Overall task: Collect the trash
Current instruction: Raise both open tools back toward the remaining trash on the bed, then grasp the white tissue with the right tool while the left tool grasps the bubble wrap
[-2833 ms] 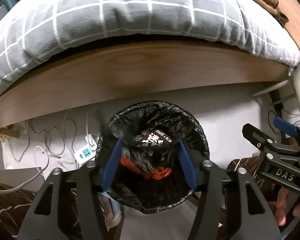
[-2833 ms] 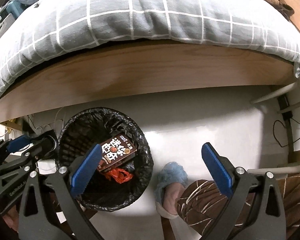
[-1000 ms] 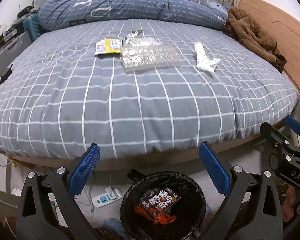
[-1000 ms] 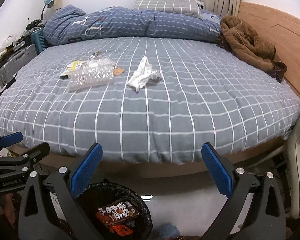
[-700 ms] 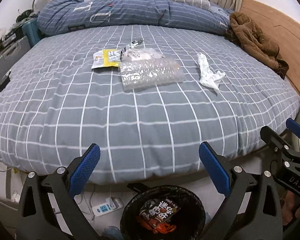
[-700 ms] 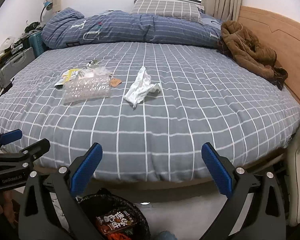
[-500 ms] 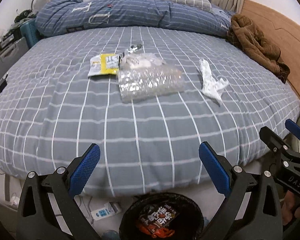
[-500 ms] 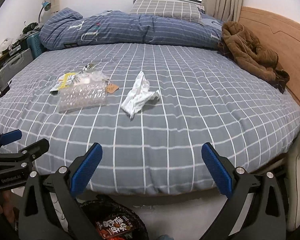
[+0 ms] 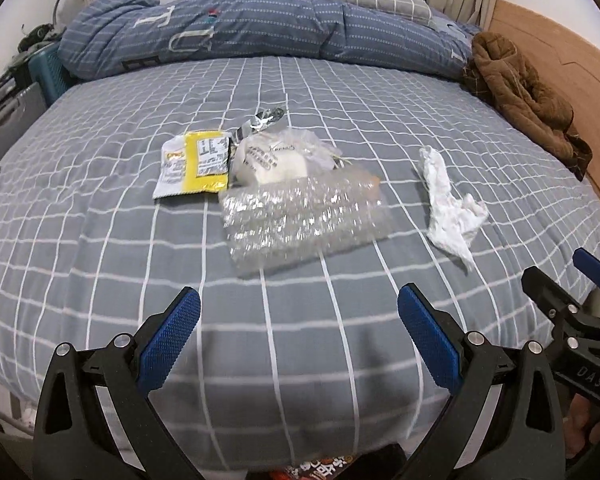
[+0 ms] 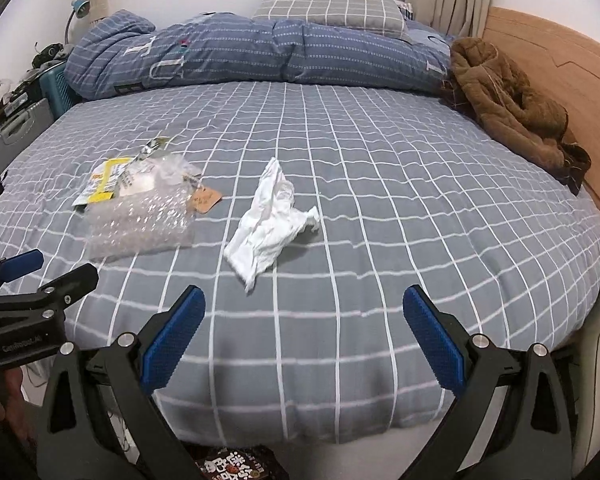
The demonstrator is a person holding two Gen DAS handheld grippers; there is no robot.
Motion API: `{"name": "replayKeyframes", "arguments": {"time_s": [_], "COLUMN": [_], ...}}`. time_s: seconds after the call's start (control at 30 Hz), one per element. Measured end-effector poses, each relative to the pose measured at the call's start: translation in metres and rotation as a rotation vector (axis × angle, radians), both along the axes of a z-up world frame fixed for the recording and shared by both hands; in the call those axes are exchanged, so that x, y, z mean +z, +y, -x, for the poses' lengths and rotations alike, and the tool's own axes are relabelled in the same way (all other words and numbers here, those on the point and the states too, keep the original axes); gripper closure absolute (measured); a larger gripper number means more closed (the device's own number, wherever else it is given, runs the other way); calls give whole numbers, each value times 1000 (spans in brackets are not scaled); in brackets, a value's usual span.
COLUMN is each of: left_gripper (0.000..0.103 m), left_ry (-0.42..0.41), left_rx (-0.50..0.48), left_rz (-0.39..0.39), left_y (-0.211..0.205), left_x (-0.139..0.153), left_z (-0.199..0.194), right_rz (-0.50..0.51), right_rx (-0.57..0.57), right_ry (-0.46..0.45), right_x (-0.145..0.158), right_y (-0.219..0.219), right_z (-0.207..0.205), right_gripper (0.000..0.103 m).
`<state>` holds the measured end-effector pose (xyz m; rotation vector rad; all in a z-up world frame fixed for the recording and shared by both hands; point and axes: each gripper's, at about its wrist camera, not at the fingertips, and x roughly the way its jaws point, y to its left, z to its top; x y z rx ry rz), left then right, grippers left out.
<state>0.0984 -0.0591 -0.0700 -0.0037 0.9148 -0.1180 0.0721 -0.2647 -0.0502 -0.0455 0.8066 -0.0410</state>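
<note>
Two tongs [image 9: 298, 340] [image 10: 304, 338] agape, bin carton [image 10: 232, 465] cropped, perhaps printed

Left gripper [image 9: 299, 336], right gripper [image 10: 304, 334] — jaws wide apart, empty.

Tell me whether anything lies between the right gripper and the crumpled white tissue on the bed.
Nothing visible does. The right gripper is open, and only bare checked bedsheet lies between it and the crumpled white tissue. The bubble wrap and the left gripper sit off to the left.
</note>
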Motion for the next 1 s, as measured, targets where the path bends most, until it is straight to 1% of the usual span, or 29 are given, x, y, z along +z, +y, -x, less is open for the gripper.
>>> {"name": "replayKeyframes", "arguments": {"time_s": [0.13, 0.2, 0.33, 0.5, 0.67, 0.87, 0.93, 1.0], "left_gripper": [6, 6, 6, 6, 6, 7, 10, 16], "left_ry": [18, 26, 39, 50, 59, 54, 59, 67], "left_rx": [-5, -7, -9, 1, 6, 4, 3, 0], "left_rz": [0, 0, 8, 18, 10, -17, -33, -40], "left_y": [-3, -5, -10, -12, -13, -16, -16, -16], "left_x": [-8, -11, -17, -23, -30, -37, -41, -45], "left_z": [-21, -31, -51, -69, -85, -98, -102, -104], "right_rz": [-15, -15, -14, -23, -38, -73, -78, -85], "right_rx": [-9, -12, -14, -13, -7, 6, 9, 12], "right_ry": [19, 28, 44, 65, 96, 150, 171, 191], "right_x": [-4, -7, -13, -21, -30, -46, -52, -57], "right_y": [-5, -5, -5, -5, -5, -4, -2, -1], "right_z": [-21, -33, -55, -79, -100, -118, -123, -126], "right_gripper": [8, 10, 11, 12, 15, 24, 27, 32]}}
